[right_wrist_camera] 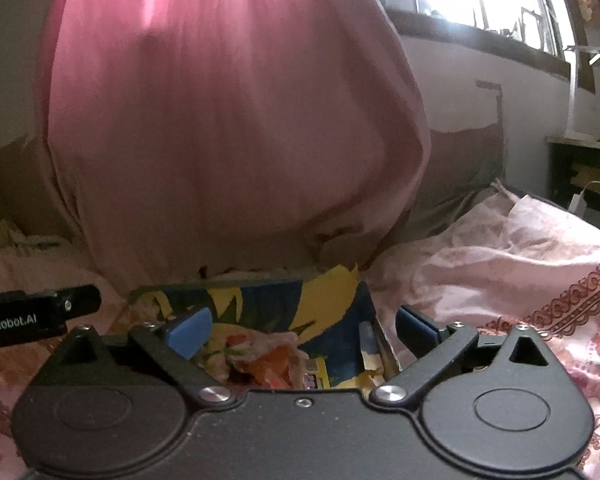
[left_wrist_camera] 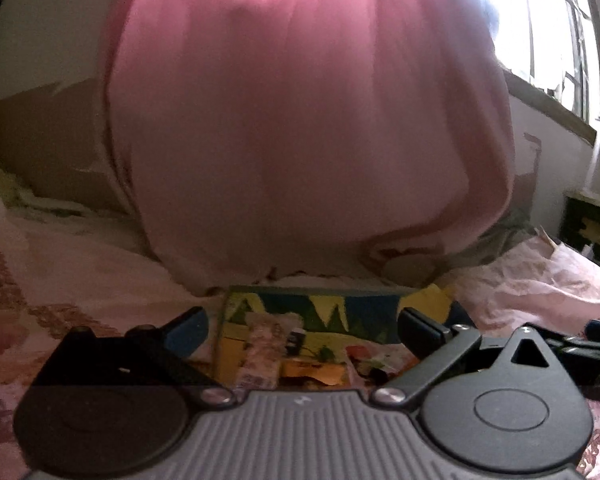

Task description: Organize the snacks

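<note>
1. While both wrist cameras looked low across a pink patterned bedspread (right_wrist_camera: 540, 264), a box (left_wrist_camera: 312, 312) printed in blue and yellow lay open just ahead of the two tools, in front of a person in a pink garment (left_wrist_camera: 300, 120).
2. The left gripper (left_wrist_camera: 302, 326) stood wide, its blue-padded fingers either side of the box's near edge and holding nothing.
3. The right gripper (right_wrist_camera: 302, 328) was likewise spread wide and empty, aimed at the same box from its right-hand side.
4. Snack packets (right_wrist_camera: 268, 356) already lay heaped inside the box: a pale pink wrapper, something orange, and a yellow pack, though blur made it hard to tell them apart or count them.
5. Judged from that, much of the gathering looked done, since no loose snack showed on the bedspread in either view.
6. What remained was probably tidying the heap, or fetching packets out of frame; the pictures could not settle which.
</note>
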